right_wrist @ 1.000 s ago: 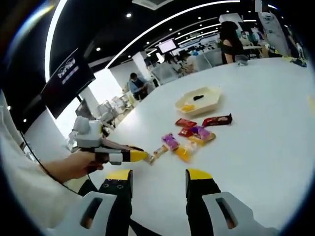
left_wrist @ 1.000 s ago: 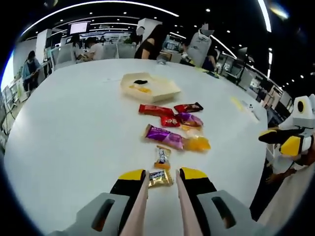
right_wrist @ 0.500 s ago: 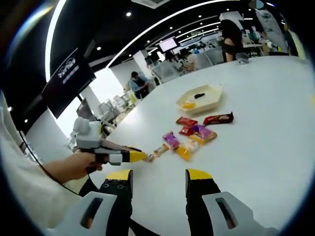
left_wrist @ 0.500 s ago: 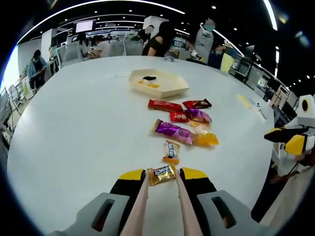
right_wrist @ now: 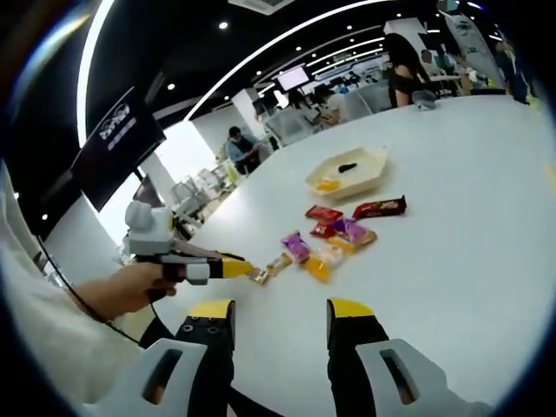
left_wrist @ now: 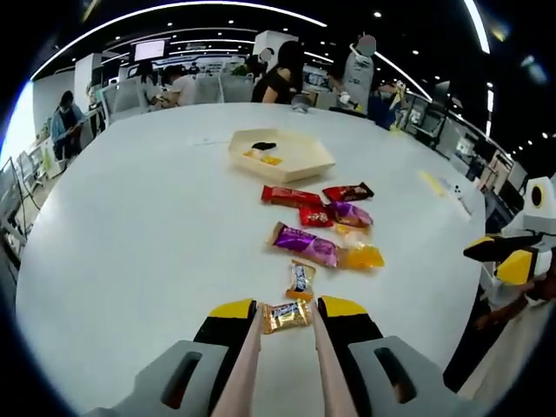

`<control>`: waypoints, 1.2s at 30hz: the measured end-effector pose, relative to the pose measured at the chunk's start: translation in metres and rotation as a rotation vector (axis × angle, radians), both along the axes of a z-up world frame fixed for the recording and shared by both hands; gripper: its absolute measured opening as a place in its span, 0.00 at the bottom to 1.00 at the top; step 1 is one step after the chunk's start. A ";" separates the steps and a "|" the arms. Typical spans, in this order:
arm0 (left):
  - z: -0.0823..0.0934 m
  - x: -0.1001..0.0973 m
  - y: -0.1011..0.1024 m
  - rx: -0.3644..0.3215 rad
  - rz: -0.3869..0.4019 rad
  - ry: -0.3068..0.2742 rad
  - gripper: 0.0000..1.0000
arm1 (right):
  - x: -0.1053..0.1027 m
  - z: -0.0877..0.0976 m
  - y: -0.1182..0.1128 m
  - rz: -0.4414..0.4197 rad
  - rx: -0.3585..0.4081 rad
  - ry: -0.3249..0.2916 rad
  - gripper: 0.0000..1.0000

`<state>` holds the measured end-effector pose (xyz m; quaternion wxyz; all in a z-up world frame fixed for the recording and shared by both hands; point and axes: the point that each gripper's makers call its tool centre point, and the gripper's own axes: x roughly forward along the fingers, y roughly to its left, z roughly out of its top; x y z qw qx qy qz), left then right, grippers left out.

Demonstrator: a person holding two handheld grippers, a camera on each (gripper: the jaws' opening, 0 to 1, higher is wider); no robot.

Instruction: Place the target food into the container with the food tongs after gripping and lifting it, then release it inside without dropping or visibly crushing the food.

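My left gripper (left_wrist: 287, 307) is shut on a pair of pale food tongs (left_wrist: 246, 365), whose tips pinch a gold-wrapped candy (left_wrist: 285, 315) just over the white table (left_wrist: 139, 234). In the right gripper view the left gripper (right_wrist: 228, 268) is held in a person's hand at the left, with the gold candy (right_wrist: 258, 277) at its tip. A beige hexagonal tray (left_wrist: 297, 162) stands farther back and holds a black piece and an orange piece. The tray (right_wrist: 372, 172) also lies beyond the candies. My right gripper (right_wrist: 281, 306) is open and holds nothing.
Loose sweets lie in a line between tongs and tray: a small gold candy (left_wrist: 299, 280), a purple packet (left_wrist: 306, 244), an orange packet (left_wrist: 363, 256) and red bars (left_wrist: 291, 195). The right gripper (left_wrist: 504, 256) hovers off the table's right edge. People sit at the far side.
Both views have shifted slightly with the hands. The gold candy stays pinched between the tong tips, and the right gripper stays open.
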<state>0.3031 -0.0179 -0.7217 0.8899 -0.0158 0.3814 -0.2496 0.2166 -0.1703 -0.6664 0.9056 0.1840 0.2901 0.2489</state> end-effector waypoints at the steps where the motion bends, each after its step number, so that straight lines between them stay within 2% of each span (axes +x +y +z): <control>1: -0.002 0.000 0.001 -0.005 0.020 0.010 0.27 | 0.001 0.000 -0.001 -0.001 0.000 0.003 0.42; 7: -0.010 0.001 -0.003 -0.002 0.061 0.028 0.27 | 0.001 0.001 -0.006 0.000 -0.001 0.008 0.41; 14: -0.012 0.001 -0.007 0.041 0.054 -0.005 0.27 | 0.003 0.002 -0.013 0.009 -0.004 0.014 0.40; 21: -0.013 0.004 -0.016 0.106 -0.008 -0.049 0.24 | 0.001 -0.002 -0.017 0.025 -0.007 0.027 0.39; 31: -0.016 0.006 -0.011 0.171 -0.076 -0.098 0.19 | 0.006 0.001 -0.027 0.007 0.022 0.007 0.37; 32: -0.016 0.005 -0.012 0.193 -0.109 -0.105 0.18 | 0.006 0.001 -0.028 0.004 0.026 0.006 0.37; 36: -0.017 0.003 -0.012 0.184 -0.135 -0.085 0.16 | 0.007 0.003 -0.034 -0.021 0.046 -0.001 0.36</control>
